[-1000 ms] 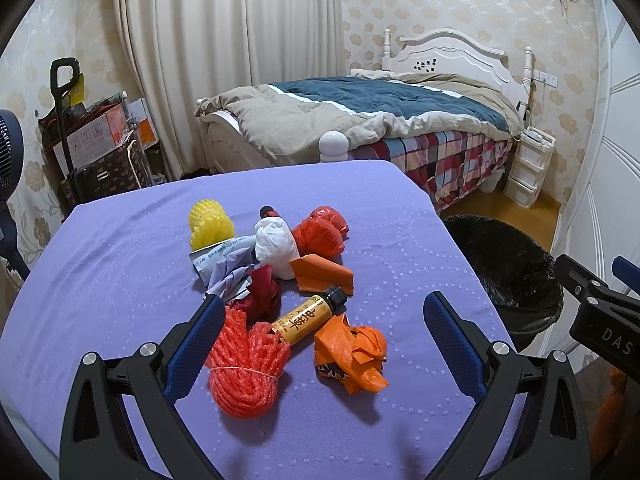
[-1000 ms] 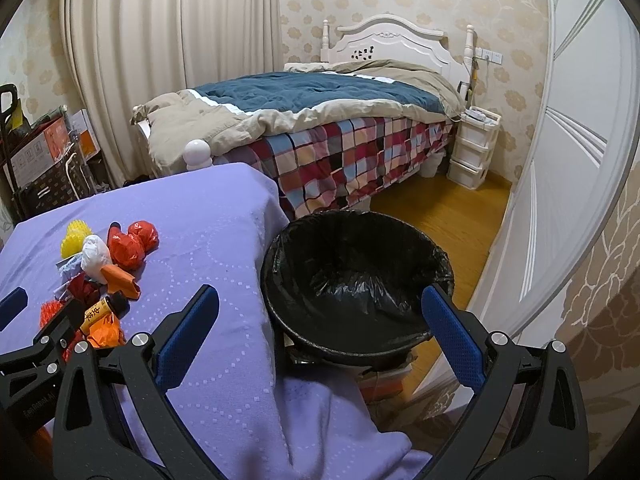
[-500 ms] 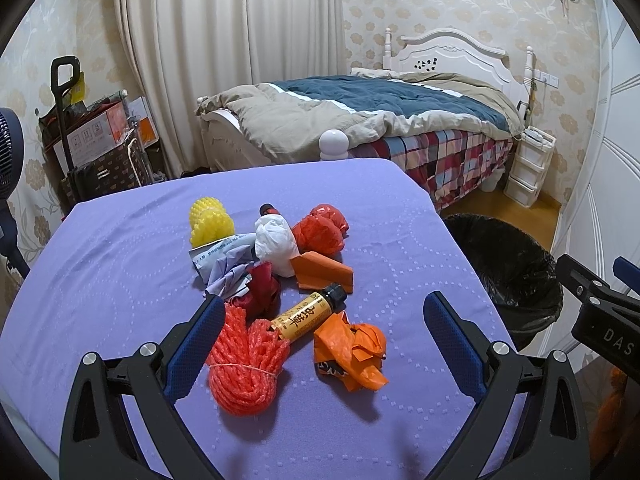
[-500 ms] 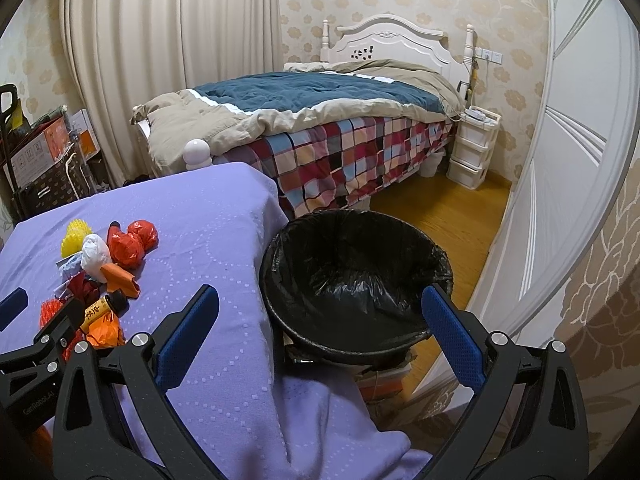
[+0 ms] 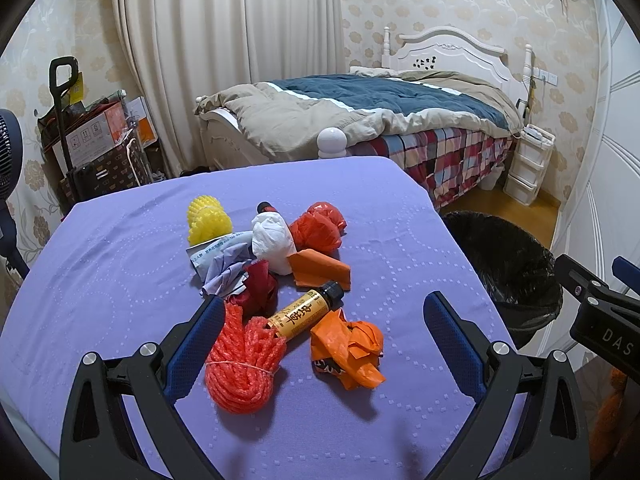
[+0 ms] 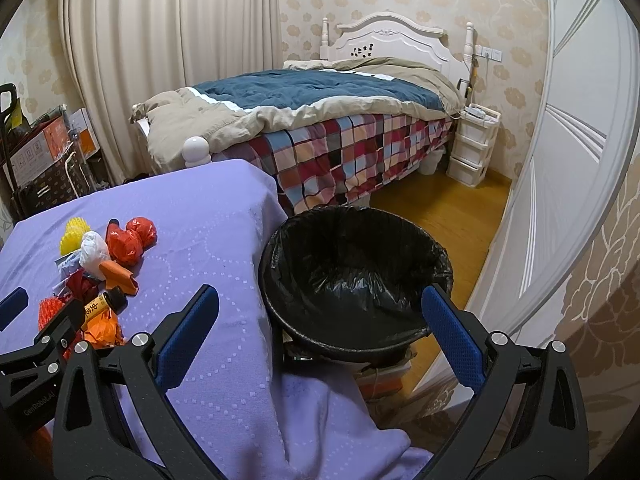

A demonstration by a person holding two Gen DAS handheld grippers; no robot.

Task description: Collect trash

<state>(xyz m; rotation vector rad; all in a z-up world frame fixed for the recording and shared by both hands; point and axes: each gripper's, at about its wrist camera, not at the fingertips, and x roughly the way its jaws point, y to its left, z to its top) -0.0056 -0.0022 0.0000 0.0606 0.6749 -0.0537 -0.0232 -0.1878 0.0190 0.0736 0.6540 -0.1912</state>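
Now the left gripper (image 5: 318,338) hung with its fingers spread wide and held nothing; the trash pile (image 5: 276,276) lay just ahead of them on the purple cloth (image 5: 100,280), likely to be easy to pick from; the right gripper (image 6: 320,320) was spread wide too, aimed at the black bin (image 6: 356,276), empty for the trash; "DAS" showed on its side; the little bottle (image 5: 306,314) had a yellow label, too small to read.

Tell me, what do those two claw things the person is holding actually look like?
Each is a black plastic frame with cut-out windows and silver screws, forking into two long fingers faced with blue textured pads. The left gripper carries small "GenRobot.AI" lettering on its side; the right gripper shows "DAS". No hands, sleeves or cables are visible.
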